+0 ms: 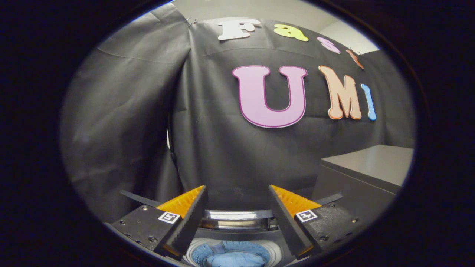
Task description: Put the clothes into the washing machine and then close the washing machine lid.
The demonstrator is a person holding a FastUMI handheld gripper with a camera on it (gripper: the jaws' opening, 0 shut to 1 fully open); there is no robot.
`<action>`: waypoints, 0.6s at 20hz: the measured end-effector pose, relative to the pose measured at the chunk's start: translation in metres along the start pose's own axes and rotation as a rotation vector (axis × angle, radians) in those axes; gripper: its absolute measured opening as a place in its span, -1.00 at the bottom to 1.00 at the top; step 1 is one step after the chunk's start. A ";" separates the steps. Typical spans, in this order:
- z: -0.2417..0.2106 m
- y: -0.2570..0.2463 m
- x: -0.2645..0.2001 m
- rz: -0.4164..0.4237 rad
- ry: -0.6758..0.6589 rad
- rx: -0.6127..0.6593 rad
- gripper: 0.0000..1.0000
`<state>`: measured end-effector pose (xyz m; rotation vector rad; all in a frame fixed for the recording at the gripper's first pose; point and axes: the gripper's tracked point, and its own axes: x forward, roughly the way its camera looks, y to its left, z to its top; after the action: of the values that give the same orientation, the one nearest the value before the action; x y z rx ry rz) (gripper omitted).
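I hold the tool (237, 202) above the washing machine (237, 222), fingers spread wide, gripping nothing. Blue clothes (232, 256) lie inside its drum, below the fingers. Grey worktop (374, 163) right of it.

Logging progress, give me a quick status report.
Gripper open, holding nothing. Blue clothes in washing machine drum, below the fingers. Lid not yet closed. Grey cabinet off to the side.
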<state>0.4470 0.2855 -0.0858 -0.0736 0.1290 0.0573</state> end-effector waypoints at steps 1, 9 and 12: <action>-0.012 0.001 -0.011 0.015 0.034 0.001 0.93; -0.045 -0.012 -0.084 0.069 0.099 0.010 0.92; -0.033 -0.017 -0.110 0.072 0.097 0.045 0.92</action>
<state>0.3354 0.2603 -0.1025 -0.0263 0.2295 0.1229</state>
